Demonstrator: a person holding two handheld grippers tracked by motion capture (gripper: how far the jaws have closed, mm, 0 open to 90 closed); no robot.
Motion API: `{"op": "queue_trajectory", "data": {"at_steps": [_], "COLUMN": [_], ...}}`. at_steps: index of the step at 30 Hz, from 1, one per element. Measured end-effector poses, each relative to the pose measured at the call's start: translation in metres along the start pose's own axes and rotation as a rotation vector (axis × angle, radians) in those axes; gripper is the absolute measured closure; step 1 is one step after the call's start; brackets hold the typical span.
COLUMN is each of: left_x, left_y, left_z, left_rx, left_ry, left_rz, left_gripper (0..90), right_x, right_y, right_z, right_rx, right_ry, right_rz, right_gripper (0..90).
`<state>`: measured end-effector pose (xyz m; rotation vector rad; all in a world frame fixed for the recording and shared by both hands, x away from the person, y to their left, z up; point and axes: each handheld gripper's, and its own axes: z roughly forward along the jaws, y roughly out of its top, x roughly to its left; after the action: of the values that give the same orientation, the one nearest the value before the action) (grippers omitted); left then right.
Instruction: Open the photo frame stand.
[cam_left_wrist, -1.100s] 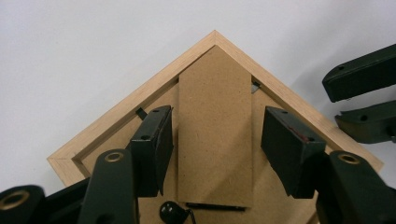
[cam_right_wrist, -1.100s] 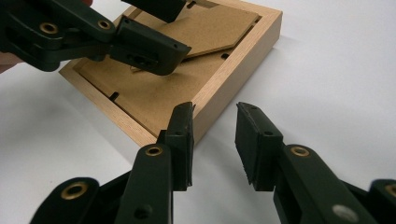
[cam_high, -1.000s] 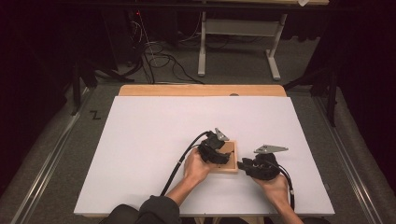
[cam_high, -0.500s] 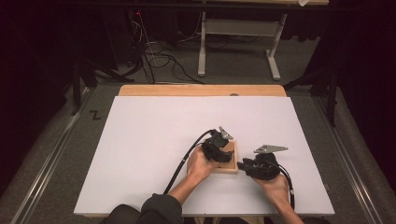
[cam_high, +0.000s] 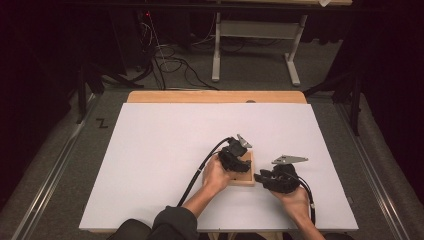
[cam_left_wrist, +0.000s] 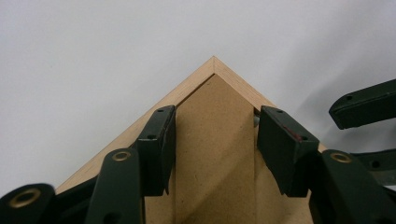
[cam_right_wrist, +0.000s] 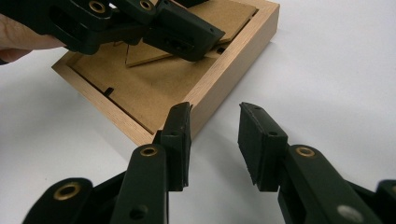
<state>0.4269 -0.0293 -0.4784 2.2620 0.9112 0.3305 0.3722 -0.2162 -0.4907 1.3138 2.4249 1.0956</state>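
A wooden picture frame (cam_high: 245, 179) lies face down near the white table's front, its hardboard back up. My left gripper (cam_high: 235, 160) reaches over it from the left. In the left gripper view its jaws (cam_left_wrist: 215, 140) have just been closing and now press on both edges of the back's hardboard stand (cam_left_wrist: 215, 107), which is raised a little. My right gripper (cam_high: 260, 176) sits at the frame's right side. Its jaws (cam_right_wrist: 215, 140) have just been opening and stand apart by the frame's rail (cam_right_wrist: 233, 60), with bare table between the pads.
The white tabletop (cam_high: 165, 150) stretches wide to the left and back. A wooden strip (cam_high: 215, 96) edges its far side. Black cables trail from both grippers toward the front edge. Beyond the table are a dark floor, cables and a white stand.
The left gripper has shifted slightly over the frame. The right gripper and the frame have stayed where they were.
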Motion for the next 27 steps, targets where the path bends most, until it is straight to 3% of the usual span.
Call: {"op": "queue_trajectory", "data": {"at_steps": [27], "left_x": [0.0003], "left_y": [-0.0003], "left_z": [-0.0012], "left_rx": [-0.021], "left_ry": [0.009], "left_rz": [-0.002], "left_gripper": [50.4], "right_x": [-0.0013], "right_y": [0.0001], "right_z": [-0.0004], "right_rx": [0.001], "right_ry": [0.003], "right_rz": [0.009], "right_gripper": [62.3]}}
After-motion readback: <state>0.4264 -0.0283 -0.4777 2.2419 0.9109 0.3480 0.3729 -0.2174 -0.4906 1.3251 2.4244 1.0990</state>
